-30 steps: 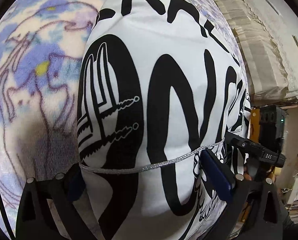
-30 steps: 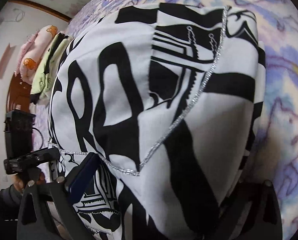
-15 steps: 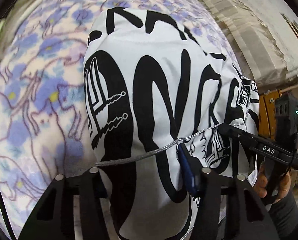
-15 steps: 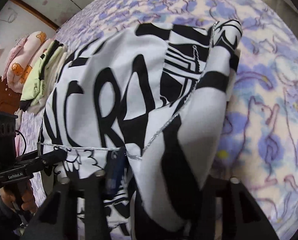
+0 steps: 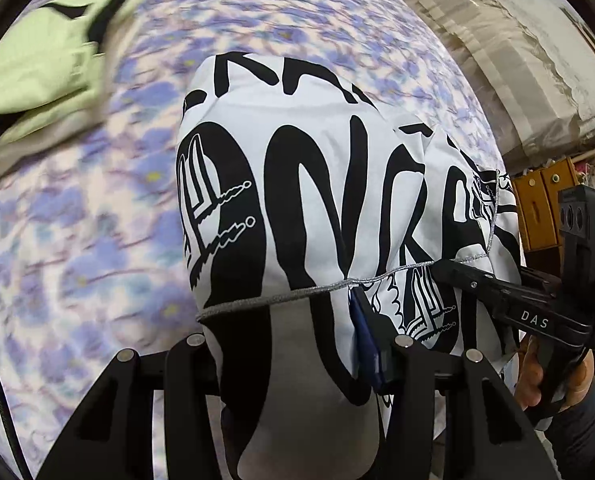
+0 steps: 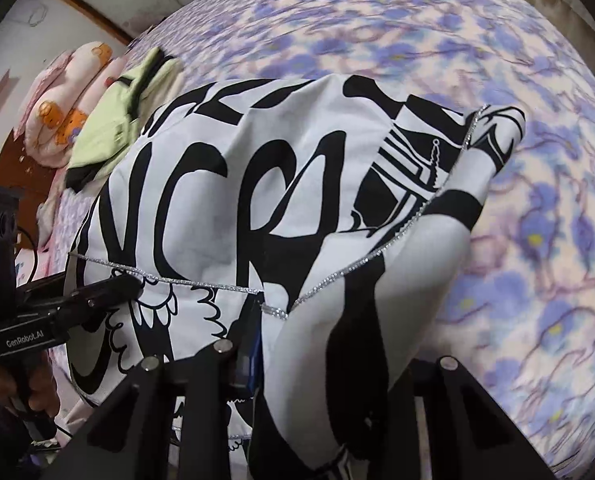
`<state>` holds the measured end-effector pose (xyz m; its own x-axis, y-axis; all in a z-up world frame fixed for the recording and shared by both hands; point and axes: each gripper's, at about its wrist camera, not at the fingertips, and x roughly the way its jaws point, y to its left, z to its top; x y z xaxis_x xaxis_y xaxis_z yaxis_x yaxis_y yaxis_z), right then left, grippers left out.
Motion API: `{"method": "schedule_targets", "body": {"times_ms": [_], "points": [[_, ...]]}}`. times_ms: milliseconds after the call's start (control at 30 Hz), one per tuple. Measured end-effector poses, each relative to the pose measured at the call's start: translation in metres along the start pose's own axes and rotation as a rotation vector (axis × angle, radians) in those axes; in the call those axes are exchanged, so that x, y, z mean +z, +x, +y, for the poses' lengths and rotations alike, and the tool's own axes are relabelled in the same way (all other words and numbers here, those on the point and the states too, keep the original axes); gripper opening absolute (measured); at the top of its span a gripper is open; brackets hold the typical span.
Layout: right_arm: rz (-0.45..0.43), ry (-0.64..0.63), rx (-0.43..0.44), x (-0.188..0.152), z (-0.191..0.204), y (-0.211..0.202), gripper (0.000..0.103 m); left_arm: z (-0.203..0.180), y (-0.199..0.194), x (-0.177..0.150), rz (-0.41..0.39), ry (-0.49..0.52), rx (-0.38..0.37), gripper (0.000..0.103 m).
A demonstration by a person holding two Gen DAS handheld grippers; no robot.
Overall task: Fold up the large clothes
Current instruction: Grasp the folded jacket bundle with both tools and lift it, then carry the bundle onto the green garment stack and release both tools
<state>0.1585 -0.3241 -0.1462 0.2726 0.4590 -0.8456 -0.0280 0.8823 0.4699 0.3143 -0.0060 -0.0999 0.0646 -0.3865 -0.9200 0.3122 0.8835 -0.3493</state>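
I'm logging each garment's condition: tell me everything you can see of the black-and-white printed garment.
The black-and-white garment is thin white woven-looking fabric printed with big black letters and line drawings, edged with silver trim. It is lifted and doubled over, draping in soft folds above the purple floral bedspread. The left gripper and right gripper each pinch its near edge; its far end appears to rest on the bedspread.

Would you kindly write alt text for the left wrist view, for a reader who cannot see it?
The left gripper is shut on a white garment with bold black lettering, draped over a purple floral bedspread. At right, the right gripper pinches the same silver-trimmed edge; a folded green garment lies at upper left.
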Motion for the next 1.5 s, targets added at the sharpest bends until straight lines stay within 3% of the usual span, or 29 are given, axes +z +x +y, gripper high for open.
{"method": "schedule_targets", "body": {"times_ms": [333,600,733,867,1133,1367,1433,1500], "points": [[0.006,-0.098,0.083,-0.012,0.093,-0.003,0.029,0.090,-0.086,-0.009,-0.059,-0.073,0.065,0.047],[-0.020,-0.163,0.156,-0.012,0.148,-0.001,0.029,0.172,-0.165,0.017,-0.148,-0.107,0.108,0.048],[-0.036,-0.181,0.195,0.013,0.159,0.002,0.029,0.207,-0.189,0.042,-0.192,-0.109,0.121,0.048],[-0.065,-0.192,0.232,0.058,0.158,0.005,0.029,0.254,-0.206,0.088,-0.238,-0.104,0.122,0.048],[-0.152,-0.199,0.238,0.142,0.143,0.019,0.029,0.334,-0.208,0.182,-0.328,-0.064,0.115,0.048],[-0.153,-0.167,0.271,0.197,0.108,0.066,0.030,0.390,-0.165,0.226,-0.356,-0.070,0.128,0.050],[-0.117,-0.138,0.254,0.201,0.093,0.092,0.037,0.408,-0.138,0.228,-0.335,-0.089,0.143,0.059],[-0.094,-0.082,0.239,0.197,0.077,0.113,0.053,0.419,-0.120,0.224,-0.341,-0.101,0.156,0.069]]}}
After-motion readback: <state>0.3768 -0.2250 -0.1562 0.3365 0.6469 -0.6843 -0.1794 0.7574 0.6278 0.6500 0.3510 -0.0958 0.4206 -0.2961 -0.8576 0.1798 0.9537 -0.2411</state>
